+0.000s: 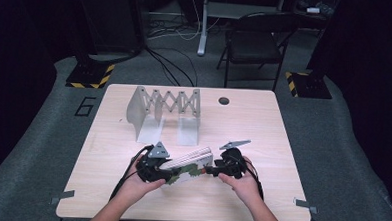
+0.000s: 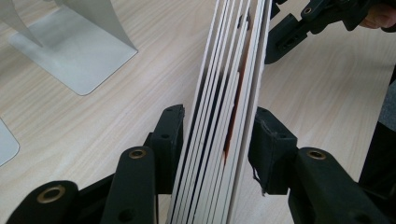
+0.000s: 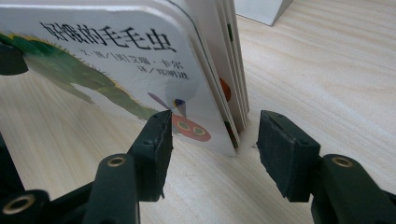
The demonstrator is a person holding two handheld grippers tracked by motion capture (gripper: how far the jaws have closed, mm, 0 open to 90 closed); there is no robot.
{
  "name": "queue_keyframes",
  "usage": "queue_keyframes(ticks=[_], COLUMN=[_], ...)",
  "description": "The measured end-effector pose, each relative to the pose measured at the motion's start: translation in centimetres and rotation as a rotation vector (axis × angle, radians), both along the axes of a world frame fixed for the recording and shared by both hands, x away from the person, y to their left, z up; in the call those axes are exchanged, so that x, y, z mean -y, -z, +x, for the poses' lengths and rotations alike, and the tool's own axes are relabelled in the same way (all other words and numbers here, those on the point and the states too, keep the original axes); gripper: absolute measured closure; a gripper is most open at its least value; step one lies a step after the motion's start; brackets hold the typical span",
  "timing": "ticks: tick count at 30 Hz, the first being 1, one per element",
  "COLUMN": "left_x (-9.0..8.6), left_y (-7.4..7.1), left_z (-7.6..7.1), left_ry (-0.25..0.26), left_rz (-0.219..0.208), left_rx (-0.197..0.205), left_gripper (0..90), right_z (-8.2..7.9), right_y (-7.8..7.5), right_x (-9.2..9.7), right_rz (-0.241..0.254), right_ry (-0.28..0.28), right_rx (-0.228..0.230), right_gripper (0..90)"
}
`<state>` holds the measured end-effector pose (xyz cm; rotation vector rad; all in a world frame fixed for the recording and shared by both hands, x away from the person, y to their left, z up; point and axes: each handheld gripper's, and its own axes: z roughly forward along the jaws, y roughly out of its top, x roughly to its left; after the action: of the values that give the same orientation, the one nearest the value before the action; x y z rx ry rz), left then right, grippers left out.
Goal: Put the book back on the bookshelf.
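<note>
My left hand [image 1: 135, 184] is at the near edge of the table [image 1: 263, 123]; in it I hold my left gripper [image 1: 170, 175], and its two black jaws sit on both sides of the picture book [image 1: 189, 163]; in the left gripper view the left jaw touches the stack of thick white pages [image 2: 219, 116], and the right jaw is right at the far cover, so the book is squeezed between them.

The book stands on its edge on the table and leans a bit; it is between my two grippers, near me; it has a green caterpillar on the cover [image 3: 93, 70] with black writing above it.

Behind the book, farther up the table, stands a grey metal book rack [image 1: 164, 111] with a criss-cross back; it is well apart from the book.

My right hand [image 1: 243, 185] holds my right gripper [image 1: 207, 170] at the other end of the book; in the right gripper view its jaws stand partly apart around the book's corner; the left jaw is just at the cover, and the right jaw has a gap to the pages, so it is not squeezing the book.
</note>
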<state>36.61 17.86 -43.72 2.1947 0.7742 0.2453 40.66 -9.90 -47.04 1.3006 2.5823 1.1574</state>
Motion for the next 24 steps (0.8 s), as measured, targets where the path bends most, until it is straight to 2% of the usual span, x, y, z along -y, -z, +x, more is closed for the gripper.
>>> queue_keyframes(ticks=[8,15,19,24], left_x=[0.28,0.49,0.52,0.43], left_y=[0.3,0.39,0.41,0.37], left_z=[0.26,0.42,0.47,0.57], left_ry=[0.008,0.006,0.01,0.026], left_rz=[0.003,0.011,0.015,0.015], left_rx=[-0.003,-0.01,-0.005,-0.015], left_gripper=[58.6,59.9,60.5,61.5], right_z=[0.16,0.18,0.3,0.32], right_y=[0.06,0.09,0.16,0.25], right_x=[0.09,0.05,0.06,-0.05], right_rz=[-0.003,0.001,-0.005,-0.004], right_ry=[-0.004,0.016,0.004,0.003], right_rx=[0.01,-0.001,0.012,0.004], right_gripper=[44.8,44.8,44.8,44.7])
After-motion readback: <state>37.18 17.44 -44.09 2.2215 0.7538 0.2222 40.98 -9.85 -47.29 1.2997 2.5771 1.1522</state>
